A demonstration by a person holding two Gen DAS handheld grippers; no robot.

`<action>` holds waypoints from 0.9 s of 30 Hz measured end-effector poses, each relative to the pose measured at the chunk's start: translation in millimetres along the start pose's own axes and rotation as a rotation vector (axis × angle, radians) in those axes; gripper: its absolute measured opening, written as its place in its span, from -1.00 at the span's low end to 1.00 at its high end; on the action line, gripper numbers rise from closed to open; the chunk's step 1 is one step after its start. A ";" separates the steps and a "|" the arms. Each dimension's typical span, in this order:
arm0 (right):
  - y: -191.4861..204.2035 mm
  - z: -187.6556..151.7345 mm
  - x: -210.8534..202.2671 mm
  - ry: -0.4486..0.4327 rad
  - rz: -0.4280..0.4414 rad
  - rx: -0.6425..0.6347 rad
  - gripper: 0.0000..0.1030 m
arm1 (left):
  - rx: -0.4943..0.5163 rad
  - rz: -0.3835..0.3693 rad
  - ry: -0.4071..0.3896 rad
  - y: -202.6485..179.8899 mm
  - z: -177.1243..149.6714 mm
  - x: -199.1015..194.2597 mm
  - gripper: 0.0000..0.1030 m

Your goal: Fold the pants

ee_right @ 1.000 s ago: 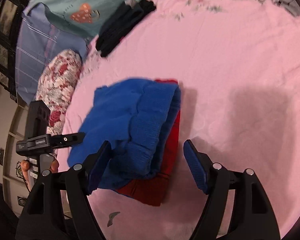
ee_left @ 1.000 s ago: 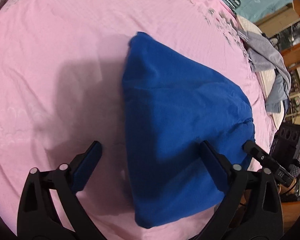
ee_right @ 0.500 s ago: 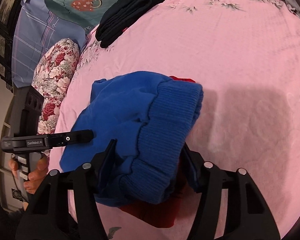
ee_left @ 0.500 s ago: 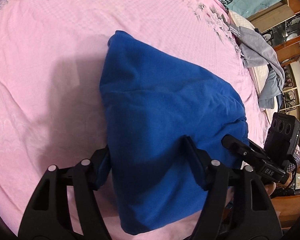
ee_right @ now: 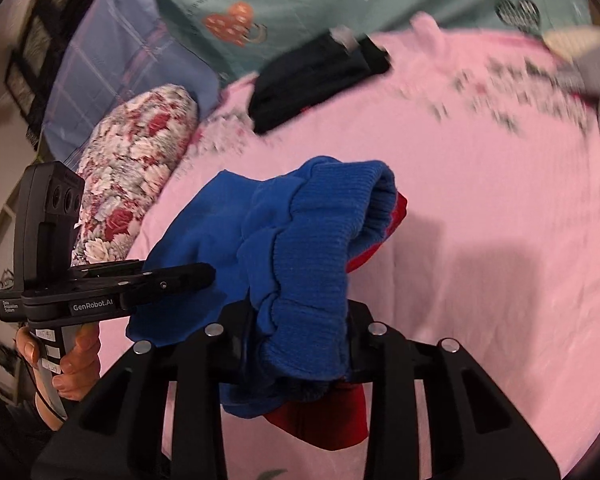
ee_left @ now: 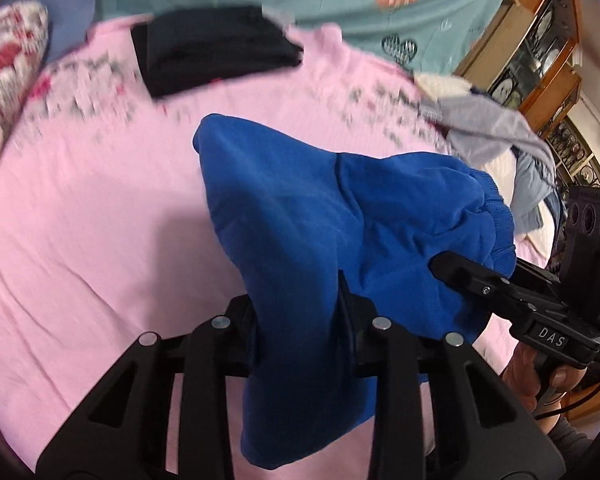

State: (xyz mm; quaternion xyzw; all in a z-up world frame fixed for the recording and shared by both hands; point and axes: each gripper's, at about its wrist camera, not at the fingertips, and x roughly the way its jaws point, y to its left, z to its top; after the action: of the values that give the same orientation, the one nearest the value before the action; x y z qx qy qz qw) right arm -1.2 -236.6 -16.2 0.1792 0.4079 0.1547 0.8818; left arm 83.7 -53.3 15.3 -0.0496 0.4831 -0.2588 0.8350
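Pink bedsheet lies under the blue pants. Left gripper, its jaws having just been closing, pinches the plain end; right gripper, likewise, clamps the ribbed waistband, bunched cloth between them.

pink bed sheet; blue pants, black folded clothes, grey garment

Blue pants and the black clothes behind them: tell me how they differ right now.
The blue pants are bright blue and bunched; the black clothes are dark and look flat and folded. The pants are clamped by the left gripper and the right gripper, whose jaws have just been closing on them; nothing touches the black clothes. The pants are near the cameras; the black clothes lie toward the far edge. Both are over the pink sheet.
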 end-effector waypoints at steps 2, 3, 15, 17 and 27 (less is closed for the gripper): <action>15.6 22.9 -5.4 -0.044 -0.004 -0.062 -0.36 | 0.001 0.015 -0.074 2.9 23.4 -21.6 -0.40; 24.8 37.6 -8.2 -0.074 -0.010 -0.099 -0.36 | 0.004 0.028 -0.107 4.1 35.0 -30.0 -0.40; 40.2 179.7 82.6 -0.209 -0.022 -0.256 -0.34 | -0.126 0.168 -0.196 86.5 147.5 30.8 -0.37; 21.5 187.1 122.6 -0.149 -0.035 -0.228 -0.34 | -0.187 0.170 -0.126 114.0 146.8 74.0 -0.37; -61.0 171.3 220.7 0.015 -0.202 -0.122 0.86 | -0.113 0.326 -0.120 142.6 119.5 129.7 0.54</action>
State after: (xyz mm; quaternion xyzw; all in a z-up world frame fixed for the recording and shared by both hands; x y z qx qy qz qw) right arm 275.9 -230.7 -86.4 0.0821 0.4205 0.0907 0.8990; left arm 289.8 -12.8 -70.3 -0.0327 0.4475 -0.0889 0.8892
